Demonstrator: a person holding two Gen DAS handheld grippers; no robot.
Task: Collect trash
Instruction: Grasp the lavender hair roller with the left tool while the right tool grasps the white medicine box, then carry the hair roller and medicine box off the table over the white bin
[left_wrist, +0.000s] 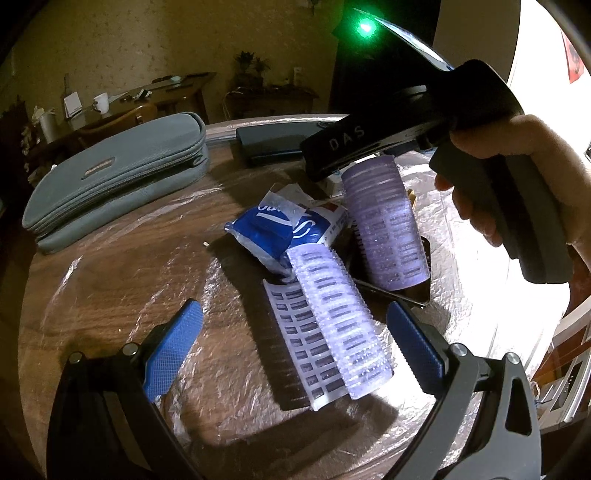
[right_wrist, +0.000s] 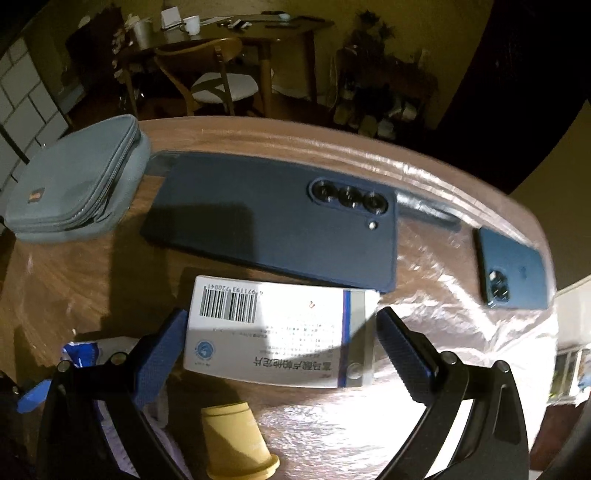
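Right gripper (right_wrist: 279, 332) spread around my medicine box (right_wrist: 277, 336) (unclamped); closing skewed could nudge the phone (right_wrist: 266, 225).

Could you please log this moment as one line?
left gripper: open around hair roller | right gripper: open around white box | nothing gripped yet

Round wooden bench (left_wrist: 110, 266) w/ crinkled clear plastic film (left_wrist: 454, 236) over top. On it: grey zip pouch (left_wrist: 110, 177) at left edge, big dark blue phone (right_wrist: 273, 225) face-down at far side, smaller blue phone (right_wrist: 513, 273) to its right, white medicine box (right_wrist: 280, 332), blue-white wrapper (left_wrist: 273, 229), hair rollers (left_wrist: 340, 328), yellow cap (right_wrist: 236, 443).
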